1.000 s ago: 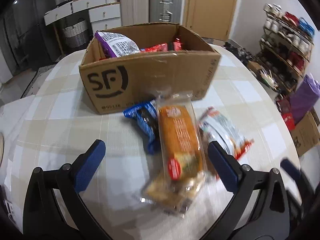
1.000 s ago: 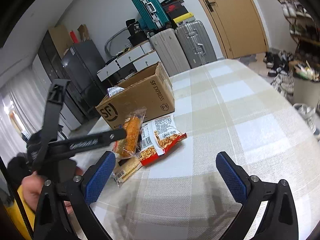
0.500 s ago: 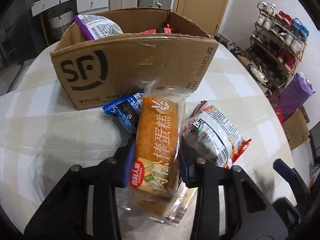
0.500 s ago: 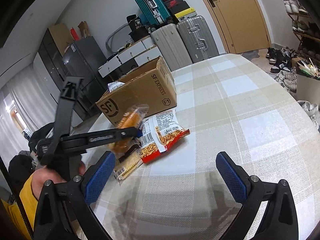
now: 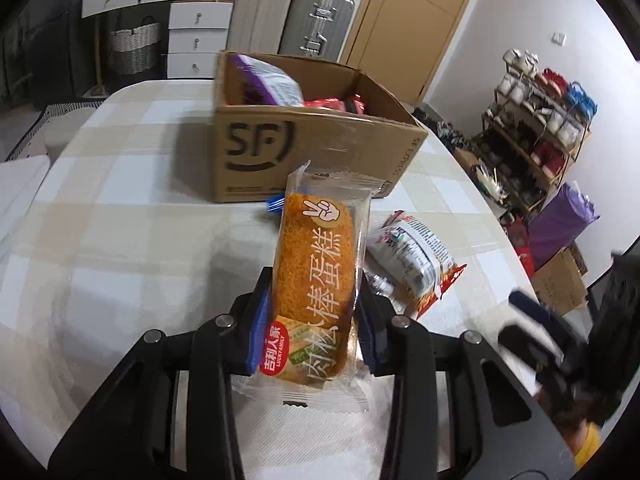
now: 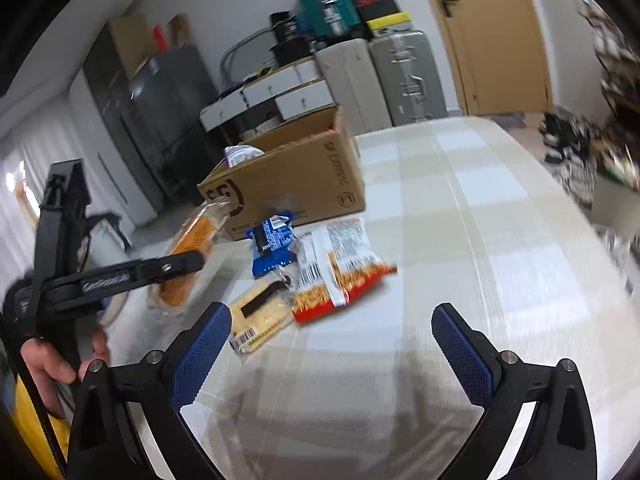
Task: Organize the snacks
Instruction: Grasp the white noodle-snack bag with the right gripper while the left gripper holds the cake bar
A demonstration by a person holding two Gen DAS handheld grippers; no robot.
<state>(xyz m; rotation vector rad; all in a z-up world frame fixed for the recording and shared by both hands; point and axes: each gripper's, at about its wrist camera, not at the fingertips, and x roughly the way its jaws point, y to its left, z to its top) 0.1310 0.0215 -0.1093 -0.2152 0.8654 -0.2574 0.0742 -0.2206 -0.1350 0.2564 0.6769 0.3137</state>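
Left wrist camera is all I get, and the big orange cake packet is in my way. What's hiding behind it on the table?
Observer: A blue cookie packet lies flat, just in front of the cardboard box.
Operator: Ooh! Anything else?
Observer: Yes, a pale cracker packet lies right next to the red noodle snack bag, on the side nearer you.
Operator: Is my other one holding a snack?
Observer: No. The right gripper is open, with nothing between its fingers, only bare tablecloth under it.
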